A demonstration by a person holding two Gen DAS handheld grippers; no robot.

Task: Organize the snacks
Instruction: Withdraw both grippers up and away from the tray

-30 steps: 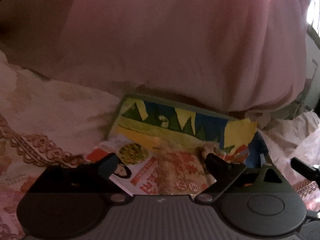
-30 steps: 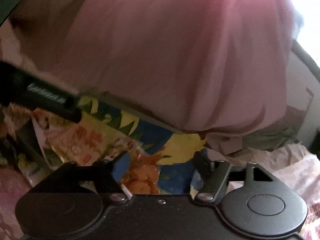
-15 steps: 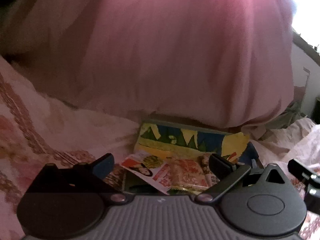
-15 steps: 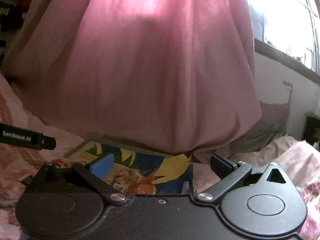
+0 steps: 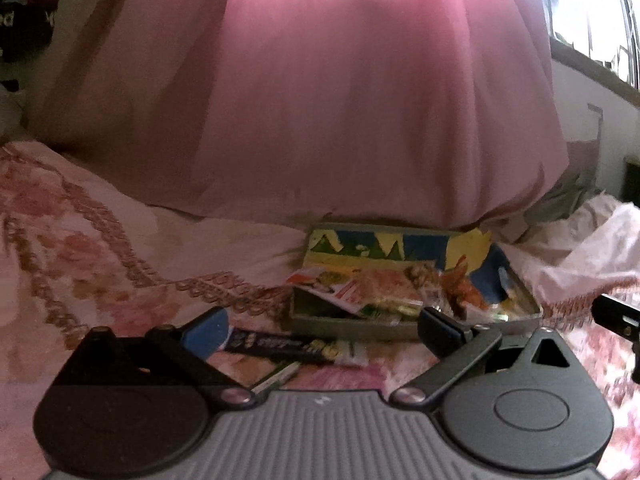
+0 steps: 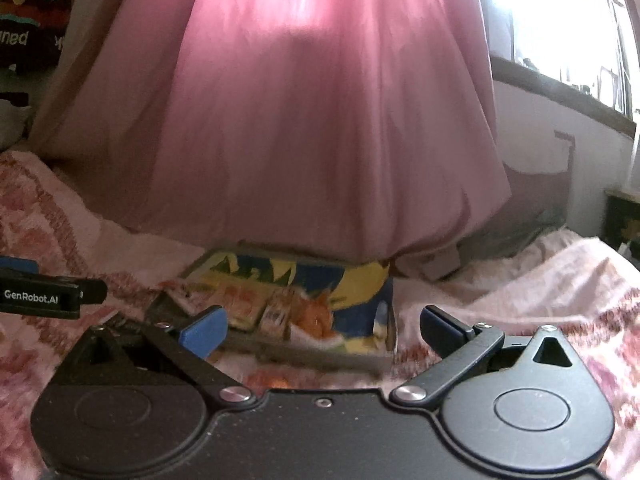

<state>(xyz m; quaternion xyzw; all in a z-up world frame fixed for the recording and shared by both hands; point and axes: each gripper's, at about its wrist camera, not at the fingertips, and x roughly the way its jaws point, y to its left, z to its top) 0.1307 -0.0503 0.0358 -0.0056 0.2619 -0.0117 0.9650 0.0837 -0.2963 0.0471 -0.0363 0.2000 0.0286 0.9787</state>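
Observation:
A shallow grey box point(image 5: 352, 330) with a blue, yellow and green lining lies on the bed, and several snack packets point(image 5: 384, 284) are piled inside it. The same box point(image 6: 320, 356) and its packets point(image 6: 248, 304) show in the right wrist view. A dark snack packet point(image 5: 280, 344) lies on the sheet just in front of the box. My left gripper point(image 5: 320, 332) hangs open above that packet, short of the box, holding nothing. My right gripper point(image 6: 320, 328) is wide open and empty, in front of the box's near wall.
A pink curtain point(image 5: 340, 100) hangs right behind the box. The floral bedsheet point(image 5: 80, 248) spreads to the left and right. A bright window point(image 6: 560, 20) and a wall are at the right. A small green packet point(image 5: 280, 374) lies close under the left gripper.
Both grippers have drawn back and up from the box, which now looks smaller and farther. The right gripper's jaws have spread wider. The dark packet has come into the left view.

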